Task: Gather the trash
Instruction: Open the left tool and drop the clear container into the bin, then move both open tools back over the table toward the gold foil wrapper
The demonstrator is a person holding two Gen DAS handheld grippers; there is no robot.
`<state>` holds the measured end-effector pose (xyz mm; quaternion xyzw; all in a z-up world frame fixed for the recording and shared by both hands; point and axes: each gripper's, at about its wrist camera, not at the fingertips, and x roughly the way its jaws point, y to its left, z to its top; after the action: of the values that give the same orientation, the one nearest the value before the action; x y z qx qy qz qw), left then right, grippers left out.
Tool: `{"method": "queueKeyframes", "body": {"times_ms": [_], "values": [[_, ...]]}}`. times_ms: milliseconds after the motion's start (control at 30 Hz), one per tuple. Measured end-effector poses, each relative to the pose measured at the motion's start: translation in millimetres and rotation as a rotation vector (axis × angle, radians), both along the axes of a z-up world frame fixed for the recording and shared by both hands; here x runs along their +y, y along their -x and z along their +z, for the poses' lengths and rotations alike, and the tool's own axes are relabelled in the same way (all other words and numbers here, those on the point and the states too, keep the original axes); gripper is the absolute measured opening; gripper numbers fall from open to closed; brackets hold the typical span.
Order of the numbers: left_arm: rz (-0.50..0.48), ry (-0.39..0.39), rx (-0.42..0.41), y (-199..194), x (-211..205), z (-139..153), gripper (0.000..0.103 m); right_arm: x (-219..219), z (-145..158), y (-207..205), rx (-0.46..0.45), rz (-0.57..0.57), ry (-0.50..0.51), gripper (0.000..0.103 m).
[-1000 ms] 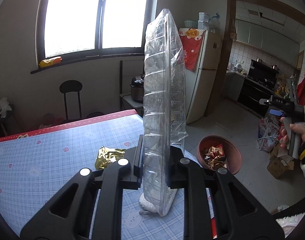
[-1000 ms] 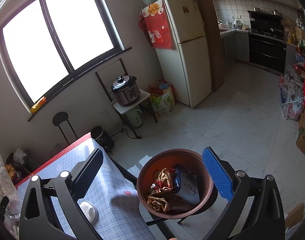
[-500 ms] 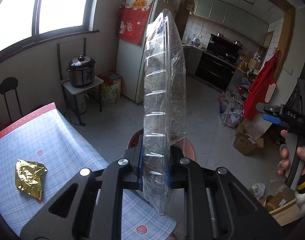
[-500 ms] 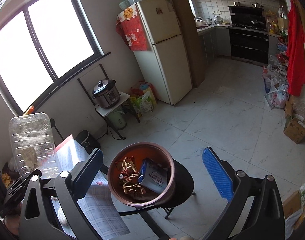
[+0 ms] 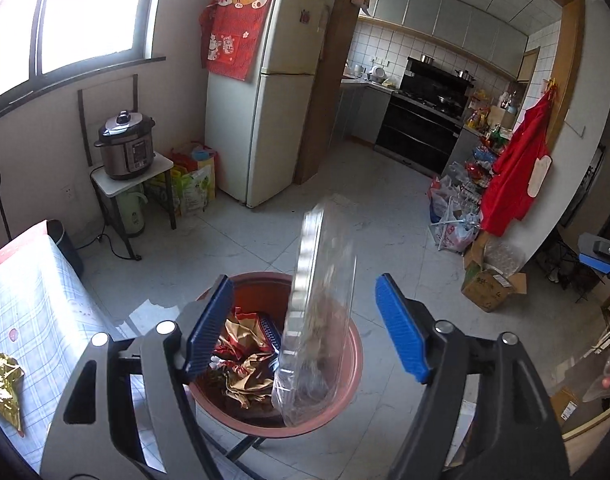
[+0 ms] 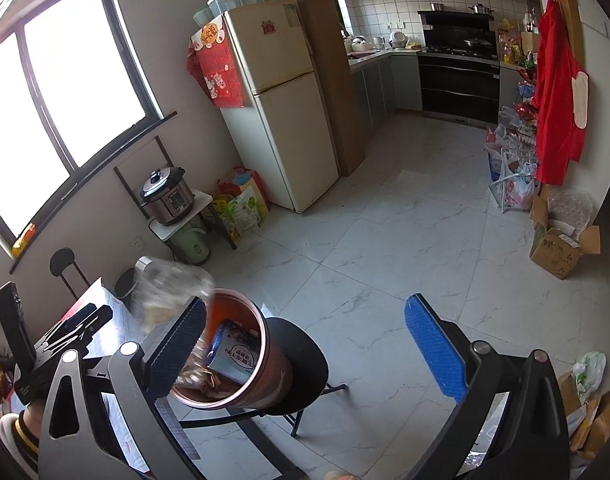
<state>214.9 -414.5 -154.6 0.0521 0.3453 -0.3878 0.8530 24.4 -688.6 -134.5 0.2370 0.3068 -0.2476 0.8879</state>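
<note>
Now that the left gripper point(image 5: 301, 328) has let go and its jaws are opening, the clear plastic box point(image 5: 317, 320) it was squeezing a moment ago drops just ahead of it into the brown bin point(image 5: 345, 392). That piece looks done. Wrappers point(image 5: 245, 376) and a blue can point(image 6: 233, 356) already lie inside. Off to the gripper's left, a gold wrapper point(image 5: 1, 380) waits on the bench point(image 5: 37, 312). The right gripper point(image 6: 305, 356) is wide open and, I think, empty.

a cream fridge point(image 5: 265, 92) with a red cloth point(image 5: 235, 36) hung on it stands by the window point(image 5: 65, 12). beside it, a pressure cooker point(image 5: 125, 146) sits on a small stand point(image 5: 133, 180). a red apron point(image 5: 517, 176) hangs near the black stove point(image 5: 425, 128), above a cardboard box point(image 5: 491, 284) on the tiled floor point(image 5: 365, 208).
</note>
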Motion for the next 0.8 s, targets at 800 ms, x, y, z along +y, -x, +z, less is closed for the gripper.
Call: {"method": "queueKeyframes", "body": {"times_ms": [800], "values": [[0.517,0.002,-0.067,4.5,302.7,47.9,0.094,140.9,-15.1,-106.5,-0.001,0.283,-0.132,0.098]]}}
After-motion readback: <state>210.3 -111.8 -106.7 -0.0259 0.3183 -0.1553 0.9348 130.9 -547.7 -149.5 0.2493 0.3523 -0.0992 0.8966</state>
